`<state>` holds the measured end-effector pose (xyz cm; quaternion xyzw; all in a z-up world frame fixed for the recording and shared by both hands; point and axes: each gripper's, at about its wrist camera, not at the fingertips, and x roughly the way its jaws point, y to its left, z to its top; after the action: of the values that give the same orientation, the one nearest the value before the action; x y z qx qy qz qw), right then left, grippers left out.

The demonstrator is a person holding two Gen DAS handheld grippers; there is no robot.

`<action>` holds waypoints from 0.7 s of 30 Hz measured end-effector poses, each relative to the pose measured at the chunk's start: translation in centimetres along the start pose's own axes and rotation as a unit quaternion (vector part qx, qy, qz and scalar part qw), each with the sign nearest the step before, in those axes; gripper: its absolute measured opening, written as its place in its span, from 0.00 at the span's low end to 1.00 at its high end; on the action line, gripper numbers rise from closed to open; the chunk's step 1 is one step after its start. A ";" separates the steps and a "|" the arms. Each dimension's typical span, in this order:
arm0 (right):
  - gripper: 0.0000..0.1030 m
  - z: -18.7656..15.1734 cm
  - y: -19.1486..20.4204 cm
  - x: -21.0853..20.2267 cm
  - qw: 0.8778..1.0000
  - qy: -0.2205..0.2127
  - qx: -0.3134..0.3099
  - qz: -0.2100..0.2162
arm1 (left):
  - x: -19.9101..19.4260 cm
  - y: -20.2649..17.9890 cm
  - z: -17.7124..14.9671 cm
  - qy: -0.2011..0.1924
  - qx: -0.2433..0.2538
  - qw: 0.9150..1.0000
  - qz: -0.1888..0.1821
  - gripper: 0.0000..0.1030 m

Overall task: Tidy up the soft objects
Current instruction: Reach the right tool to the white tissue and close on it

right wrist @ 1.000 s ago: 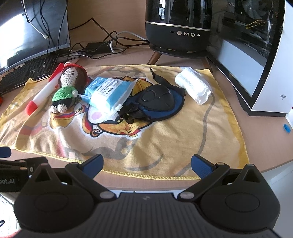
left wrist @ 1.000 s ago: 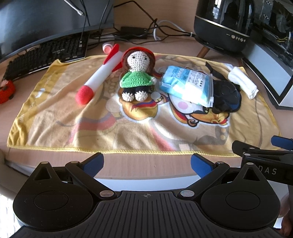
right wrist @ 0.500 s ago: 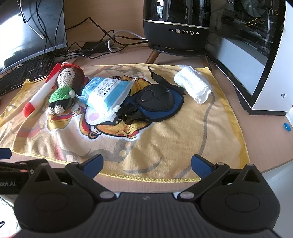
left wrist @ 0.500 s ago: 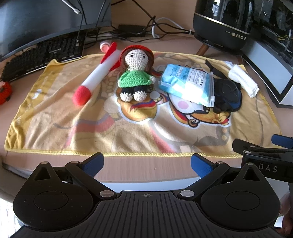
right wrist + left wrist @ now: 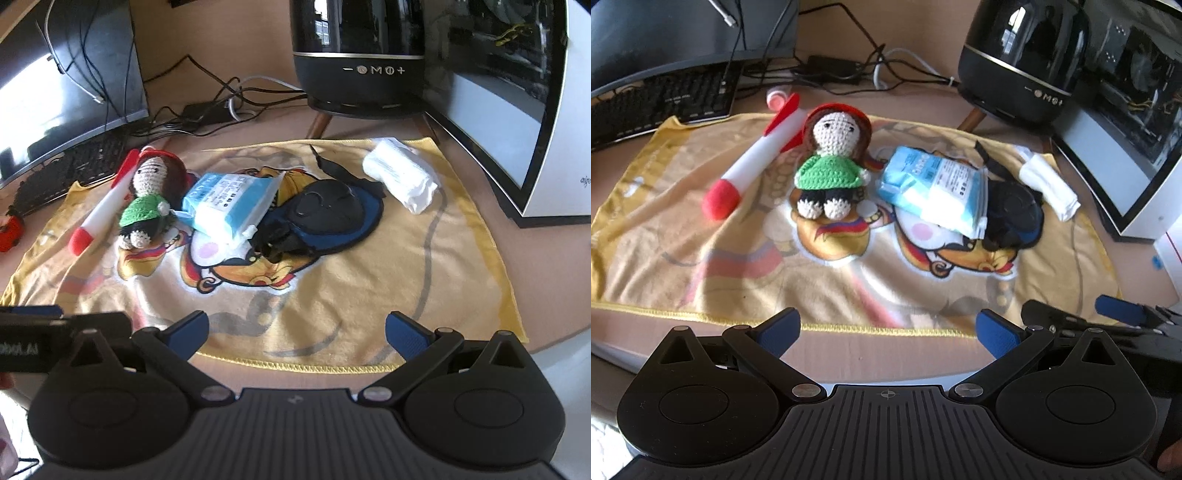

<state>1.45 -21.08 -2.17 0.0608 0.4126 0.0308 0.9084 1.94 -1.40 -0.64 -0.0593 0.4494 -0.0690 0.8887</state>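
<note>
- Left gripper [image 5: 886, 330] and right gripper [image 5: 297, 332]: both hang over the near desk edge, fingers spread wide, nothing between them.
- Towel [image 5: 849, 280]: flat on the desk, near half bare; all 5 soft things lie in its far half.
- Row, left to right: rocket [image 5: 753, 166], doll [image 5: 831, 162], blue pack [image 5: 934, 188], dark pouch [image 5: 332, 214], white roll [image 5: 400, 177].
- Rocket: long axis runs diagonal, red nose toward near-left, fins toward far-right, just beside the doll's head.
- Doll: on its back, feet toward the grippers, head away.
- Pack: long axis slants from far-left to near-right, its near-right end lapping over the pouch.
- Pouch: strap trails away to the far side.
- Roll: apart from the pouch, at the towel's far-right corner, long axis far-left to near-right.
- Progress: the things lie in 1 loose row; this fits either a gathered, near-finished layout or a set waiting to be sorted. Cannot tell which.
</note>
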 end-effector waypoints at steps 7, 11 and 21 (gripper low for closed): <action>1.00 1.4 -1.2 0.4 1.000 -0.016 0.008 0.013 | 0.5 0.4 1.3 -0.003 -0.001 1.000 -0.013 1.00; 1.00 2.3 -2.5 0.9 0.999 -0.019 0.034 0.029 | 1.0 1.0 2.6 -0.005 0.003 0.999 -0.044 1.00; 0.97 4.4 -4.1 2.1 0.988 -0.059 0.128 0.055 | 3.5 2.8 5.0 0.005 0.030 0.996 -0.082 1.00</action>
<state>6.15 -25.25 -1.40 0.2011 0.3544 0.0238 0.9129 8.21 0.91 -0.95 -0.0690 0.4451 -0.1549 0.8793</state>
